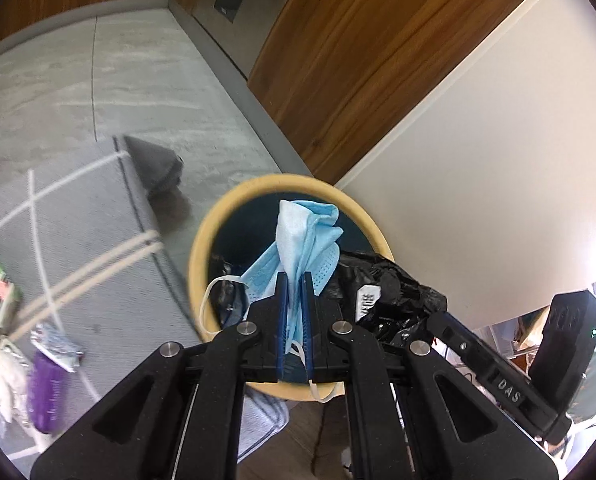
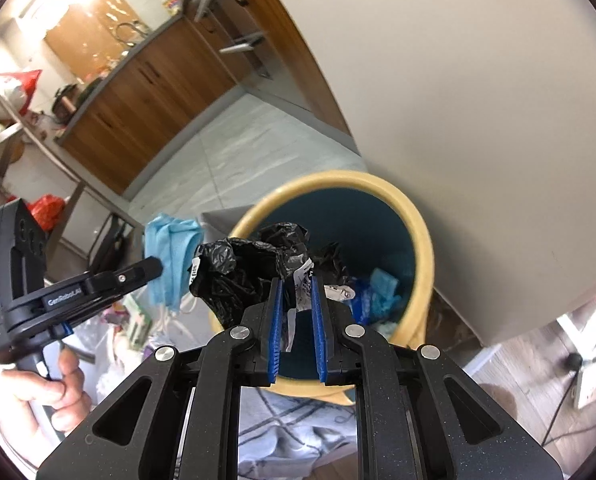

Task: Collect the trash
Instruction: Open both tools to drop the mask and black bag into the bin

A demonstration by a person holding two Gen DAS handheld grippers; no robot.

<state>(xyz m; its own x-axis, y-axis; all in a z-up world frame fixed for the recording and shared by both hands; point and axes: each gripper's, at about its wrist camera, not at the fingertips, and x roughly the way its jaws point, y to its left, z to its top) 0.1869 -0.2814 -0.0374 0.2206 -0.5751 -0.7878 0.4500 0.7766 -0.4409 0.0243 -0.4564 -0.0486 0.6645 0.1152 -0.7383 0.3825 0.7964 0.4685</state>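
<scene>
My left gripper (image 1: 295, 278) is shut on a light blue face mask (image 1: 308, 236) and holds it over the trash bin (image 1: 199, 248), which has a yellow rim and a dark blue inside. My right gripper (image 2: 295, 284) is shut on a crumpled black plastic bag (image 2: 237, 268) with a white label and holds it over the same bin's rim (image 2: 424, 248). The mask (image 2: 169, 248) and the left gripper also show at the left of the right wrist view. The black bag (image 1: 394, 288) shows right of the mask in the left wrist view. Blue and white trash (image 2: 382, 292) lies inside the bin.
A grey rug with white stripes (image 1: 81, 240) lies left of the bin, one corner folded over. Wrappers and a purple item (image 1: 47, 384) lie on it at the lower left. A white wall (image 1: 478, 160) and wooden cabinets (image 1: 350, 60) stand behind the bin.
</scene>
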